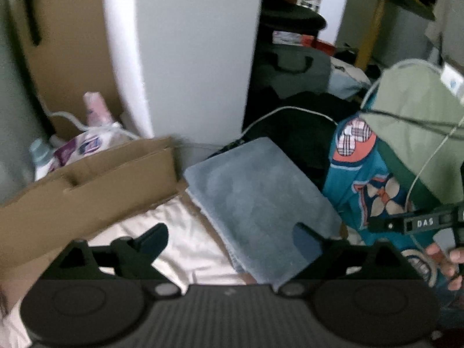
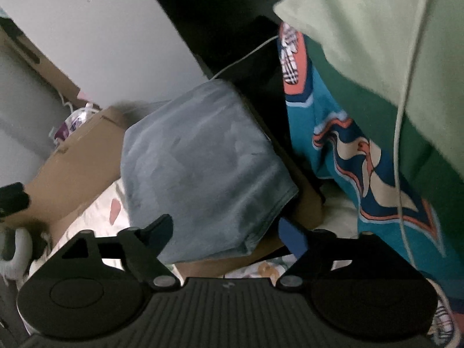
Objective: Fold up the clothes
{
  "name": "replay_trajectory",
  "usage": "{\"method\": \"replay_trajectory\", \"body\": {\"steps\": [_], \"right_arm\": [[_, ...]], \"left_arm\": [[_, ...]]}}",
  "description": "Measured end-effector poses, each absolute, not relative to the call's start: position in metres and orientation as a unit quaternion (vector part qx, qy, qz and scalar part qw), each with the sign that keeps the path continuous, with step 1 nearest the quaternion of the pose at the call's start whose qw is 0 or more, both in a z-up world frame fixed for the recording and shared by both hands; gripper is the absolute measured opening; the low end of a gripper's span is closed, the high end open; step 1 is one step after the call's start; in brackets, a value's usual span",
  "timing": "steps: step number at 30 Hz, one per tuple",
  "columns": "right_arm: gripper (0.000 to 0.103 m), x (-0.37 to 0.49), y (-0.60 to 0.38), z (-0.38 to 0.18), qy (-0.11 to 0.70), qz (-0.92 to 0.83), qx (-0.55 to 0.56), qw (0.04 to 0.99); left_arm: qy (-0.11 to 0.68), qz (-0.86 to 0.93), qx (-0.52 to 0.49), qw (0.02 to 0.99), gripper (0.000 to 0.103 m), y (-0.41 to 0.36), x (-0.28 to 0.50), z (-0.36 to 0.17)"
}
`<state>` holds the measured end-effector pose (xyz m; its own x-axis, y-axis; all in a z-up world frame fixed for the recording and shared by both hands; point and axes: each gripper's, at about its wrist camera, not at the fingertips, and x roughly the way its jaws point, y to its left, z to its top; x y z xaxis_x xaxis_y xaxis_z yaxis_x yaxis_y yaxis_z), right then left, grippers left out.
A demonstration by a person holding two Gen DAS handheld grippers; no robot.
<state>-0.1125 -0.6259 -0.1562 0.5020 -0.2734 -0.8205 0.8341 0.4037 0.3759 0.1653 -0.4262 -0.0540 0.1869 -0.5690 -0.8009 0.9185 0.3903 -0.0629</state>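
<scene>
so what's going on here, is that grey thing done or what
A person is folding clothes with a two-finger tool in each hand. The grey-blue cloth lies folded into a neat rectangle on the light bedding, beside a cardboard box. Both the left tool and the right tool are open and hold nothing, hanging above the cloth without touching it. A teal patterned garment and a pale green one lie unfolded to the right.
</scene>
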Motion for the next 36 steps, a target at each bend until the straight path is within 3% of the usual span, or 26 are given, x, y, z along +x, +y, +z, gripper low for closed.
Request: {"method": "replay_trajectory", "body": {"steps": [5, 16, 36], "right_arm": [[0.100, -0.106, -0.619, -0.123, 0.370, -0.336, 0.385, 0.776], [0.102, -0.106, -0.602, -0.065, 0.393, -0.297, 0.366, 0.789], [0.102, -0.080, -0.539, 0.103, 0.451, -0.272, 0.291, 0.799]], "left_arm": [[0.401, -0.473, 0.206, 0.757, 0.098, -0.389, 0.165, -0.013], [0.425, -0.349, 0.155, 0.820, 0.102, -0.286, 0.173, 0.060], [0.434, -0.273, 0.099, 0.853, 0.102, -0.143, 0.138, 0.103]]}}
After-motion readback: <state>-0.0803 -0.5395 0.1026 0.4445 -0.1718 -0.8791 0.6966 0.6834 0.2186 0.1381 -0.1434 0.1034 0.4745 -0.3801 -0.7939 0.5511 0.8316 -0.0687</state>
